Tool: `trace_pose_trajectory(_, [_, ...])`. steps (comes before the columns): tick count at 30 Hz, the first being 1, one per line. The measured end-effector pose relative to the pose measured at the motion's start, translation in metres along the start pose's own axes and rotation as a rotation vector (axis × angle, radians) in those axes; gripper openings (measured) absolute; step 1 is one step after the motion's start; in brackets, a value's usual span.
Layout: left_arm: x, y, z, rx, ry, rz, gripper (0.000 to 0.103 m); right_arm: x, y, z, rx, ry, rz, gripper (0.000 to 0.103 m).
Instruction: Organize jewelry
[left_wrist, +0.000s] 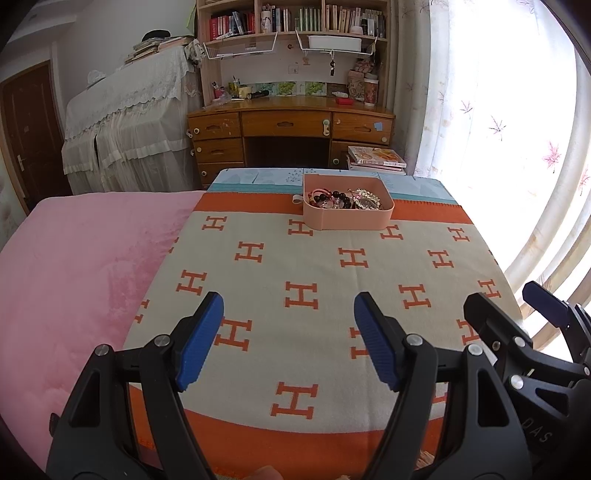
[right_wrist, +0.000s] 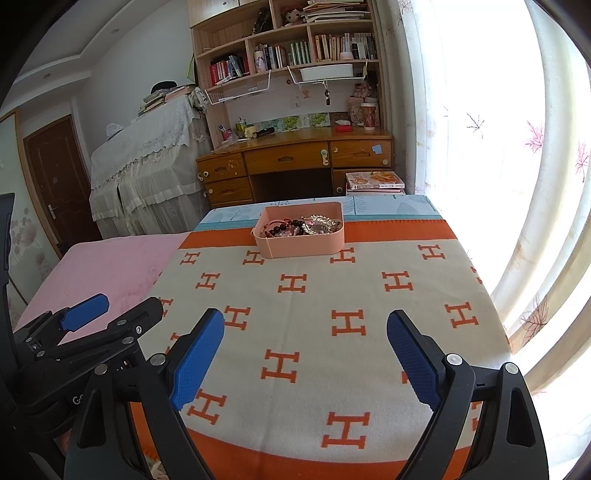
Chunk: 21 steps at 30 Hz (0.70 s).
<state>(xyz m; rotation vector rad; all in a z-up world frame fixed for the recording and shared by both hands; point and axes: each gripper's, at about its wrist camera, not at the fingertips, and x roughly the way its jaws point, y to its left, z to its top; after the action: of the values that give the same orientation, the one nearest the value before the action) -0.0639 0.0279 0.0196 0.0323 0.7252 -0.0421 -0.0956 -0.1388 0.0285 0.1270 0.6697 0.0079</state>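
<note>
Right under my grippers lies the blanket (left_wrist: 332, 266), beige with orange H marks and an orange border, spread flat over the bed. To its left I see the pink bedspread (left_wrist: 74, 258), and past the blanket's far orange band a strip of pale blue sheet (left_wrist: 258, 177). My left gripper (left_wrist: 288, 339) hangs just above the near half of the blanket, its blue-padded jaws spread wide with nothing between them. My right gripper (right_wrist: 304, 358) sits beside it on the right, level with it, jaws likewise wide apart and empty; in the left view it shows at the lower right edge, and in the right view the left one shows at the lower left. Both point straight ahead toward the far end of the bed.

Well ahead of both, on the far orange band, sits the pink tray (left_wrist: 347, 218), slightly right of centre in the left view. Inside it I see the jewelry (left_wrist: 347, 199) heaped together: dark and red beaded bracelets on the left, a sparkly gold-toned piece on the right. I cannot tell the pieces apart further.

Beyond the bed stands a wooden desk (left_wrist: 288, 122) with drawers, a bookshelf (left_wrist: 291, 18) above it, a lace-draped piece of furniture (left_wrist: 125, 122) on the left, a dark door (left_wrist: 29, 136) at far left, and bright floral curtains (left_wrist: 498, 129) along the right
</note>
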Motion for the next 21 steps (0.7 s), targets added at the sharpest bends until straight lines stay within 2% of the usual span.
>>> trace_pose_trajectory(21, [0.0103, -0.0012, -0.006, -0.009, 0.012, -0.001, 0.071, 0.0004, 0.0009, 0.0009, 0.003, 0.003, -0.001, 0.091])
